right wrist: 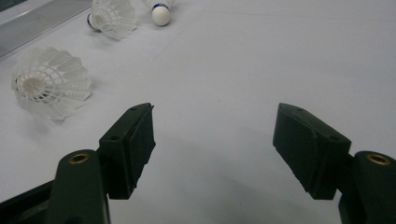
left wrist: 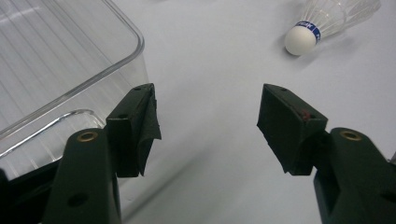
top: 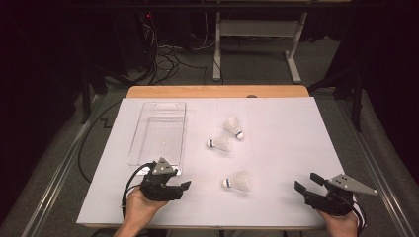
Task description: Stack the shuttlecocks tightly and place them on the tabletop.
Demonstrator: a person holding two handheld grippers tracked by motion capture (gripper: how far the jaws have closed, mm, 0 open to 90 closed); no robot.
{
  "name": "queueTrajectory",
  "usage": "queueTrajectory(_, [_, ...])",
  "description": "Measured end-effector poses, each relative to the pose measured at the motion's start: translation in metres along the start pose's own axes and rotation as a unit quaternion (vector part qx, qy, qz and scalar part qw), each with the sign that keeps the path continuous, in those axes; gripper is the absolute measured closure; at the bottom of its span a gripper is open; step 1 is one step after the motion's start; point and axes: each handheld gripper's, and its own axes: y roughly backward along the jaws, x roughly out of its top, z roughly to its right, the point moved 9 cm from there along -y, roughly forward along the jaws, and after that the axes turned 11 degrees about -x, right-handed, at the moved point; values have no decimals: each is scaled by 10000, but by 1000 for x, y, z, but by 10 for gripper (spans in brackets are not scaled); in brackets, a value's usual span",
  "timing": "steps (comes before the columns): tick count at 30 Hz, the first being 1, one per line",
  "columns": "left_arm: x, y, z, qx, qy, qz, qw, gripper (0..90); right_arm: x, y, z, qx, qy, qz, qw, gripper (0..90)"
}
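A white sheet-covered table with a wooden edge at the far side, set on grey floor in a dark room; beyond, the white metal legs of another table and loose black cables.

Just beyond the left gripper, nearly touching its left jaw: a clear rectangular plastic bin, nothing inside. Jaws of the left gripper wide apart, holding nothing, low over the sheet.

Ahead and to the right of that gripper: the nearest white feathered shuttlecock with a blue band, lying on its side, between both grippers. Further off, two more white shuttlecocks, close together.

Right gripper near the right front corner, jaws also wide apart and empty, well apart from the nearest shuttlecock.
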Motion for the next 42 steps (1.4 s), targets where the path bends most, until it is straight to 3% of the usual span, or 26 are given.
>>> queueTrajectory(26, [-15, 19, -14, 213, 95, 249, 9994, 377, 0, 0, 1, -10, -3, 3, 10000, 297])
queueTrajectory(35, [-23, 28, -23, 361, 219, 473, 9980, 379, 0, 0, 1, -14, -1, 2, 10000, 297])
queueTrajectory(42, [-29, 33, -28, 448, 231, 508, 9974, 381, 0, 0, 0, -11, 1, -8, 10000, 297])
